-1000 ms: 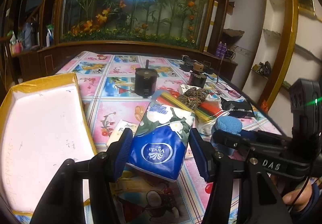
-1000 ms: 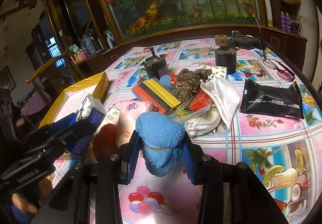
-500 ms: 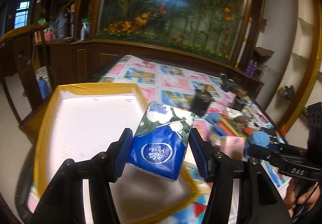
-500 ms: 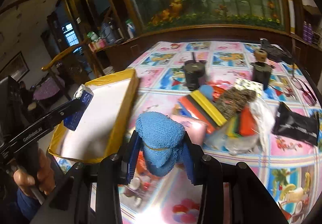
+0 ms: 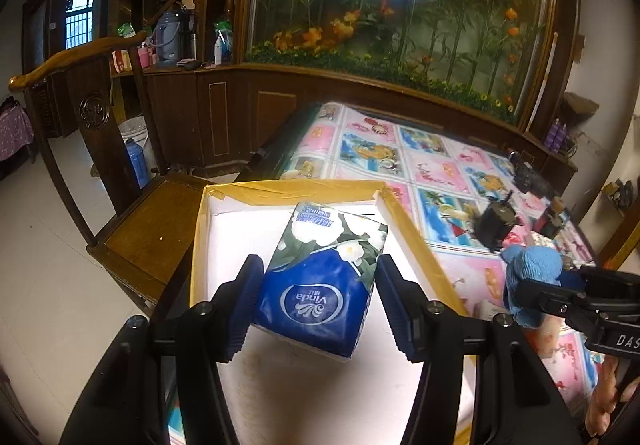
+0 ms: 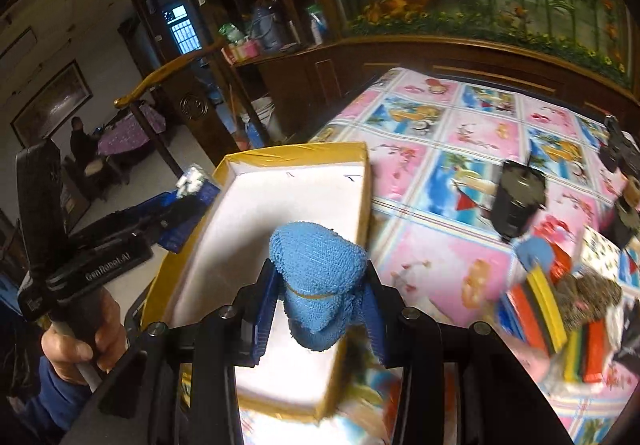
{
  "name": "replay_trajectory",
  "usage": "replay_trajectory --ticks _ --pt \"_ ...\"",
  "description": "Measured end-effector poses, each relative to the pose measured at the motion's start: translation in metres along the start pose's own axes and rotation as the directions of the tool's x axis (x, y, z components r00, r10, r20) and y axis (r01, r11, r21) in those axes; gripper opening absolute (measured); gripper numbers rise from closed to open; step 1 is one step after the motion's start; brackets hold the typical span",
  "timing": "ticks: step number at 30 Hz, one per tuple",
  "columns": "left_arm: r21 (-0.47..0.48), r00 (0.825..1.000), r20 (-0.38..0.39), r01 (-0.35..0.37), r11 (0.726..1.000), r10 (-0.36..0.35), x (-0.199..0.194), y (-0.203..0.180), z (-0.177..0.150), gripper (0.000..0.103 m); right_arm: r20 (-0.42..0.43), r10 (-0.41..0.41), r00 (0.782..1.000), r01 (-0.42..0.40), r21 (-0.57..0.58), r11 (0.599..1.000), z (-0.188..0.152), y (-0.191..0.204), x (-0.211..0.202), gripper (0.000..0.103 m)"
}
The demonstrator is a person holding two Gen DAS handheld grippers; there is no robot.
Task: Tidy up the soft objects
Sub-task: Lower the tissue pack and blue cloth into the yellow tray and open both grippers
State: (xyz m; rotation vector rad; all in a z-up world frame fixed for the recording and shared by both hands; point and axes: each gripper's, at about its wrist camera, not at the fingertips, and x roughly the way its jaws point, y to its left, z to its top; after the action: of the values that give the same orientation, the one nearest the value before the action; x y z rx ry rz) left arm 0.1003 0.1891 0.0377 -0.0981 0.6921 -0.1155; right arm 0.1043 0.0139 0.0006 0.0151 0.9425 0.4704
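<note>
My left gripper (image 5: 316, 305) is shut on a blue Vinda tissue pack (image 5: 320, 277) with white flowers, held over the white inside of a shallow box (image 5: 304, 187) with a yellow taped rim. In the right wrist view my right gripper (image 6: 320, 309) is shut on a rolled blue cloth (image 6: 318, 273) bound by a rubber band, hanging above the right side of the same box (image 6: 296, 153). The blue cloth (image 5: 530, 273) and right gripper also show at the right of the left wrist view. The left gripper (image 6: 188, 197) with its pack appears left of the box in the right wrist view.
The box sits at the left end of a table with a pink and blue picture cloth (image 6: 440, 117). A black cup (image 6: 516, 205), coloured sponges (image 6: 544, 309) and a scourer (image 6: 592, 293) lie to the right. A wooden chair (image 5: 120, 205) stands beside the table's left edge.
Both grippers have swung left from the pile of items to above the box, each still carrying its load. The box now fills the middle of both views.
</note>
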Motion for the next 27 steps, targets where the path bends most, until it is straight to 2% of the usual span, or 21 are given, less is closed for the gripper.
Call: replay_trajectory --ticks 7,11,18,21,27 --pt "0.025 0.990 -0.136 -0.037 0.999 0.040 0.060 0.017 0.019 0.057 -0.115 0.026 0.993 -0.019 0.066 0.998 0.047 0.003 0.082 0.043" --pt "-0.003 0.981 -0.179 -0.069 0.998 0.068 0.086 0.030 0.025 0.057 -0.170 0.044 0.985 -0.027 0.100 0.995 0.065 0.003 0.124 0.044" --pt "-0.116 0.973 -0.227 -0.072 0.991 0.044 0.111 0.057 0.033 0.057 -0.209 0.003 0.978 0.022 0.115 0.993 0.084 0.007 0.175 0.044" --pt "-0.132 0.970 -0.241 -0.075 0.988 0.041 0.117 0.060 0.032 0.057 -0.220 -0.017 0.975 0.045 0.123 0.991 0.086 0.004 0.189 0.044" --pt "-0.149 0.970 -0.240 -0.074 0.986 0.037 0.119 0.064 0.036 0.060 -0.239 -0.010 0.971 0.041 0.126 0.991 0.088 0.005 0.206 0.045"
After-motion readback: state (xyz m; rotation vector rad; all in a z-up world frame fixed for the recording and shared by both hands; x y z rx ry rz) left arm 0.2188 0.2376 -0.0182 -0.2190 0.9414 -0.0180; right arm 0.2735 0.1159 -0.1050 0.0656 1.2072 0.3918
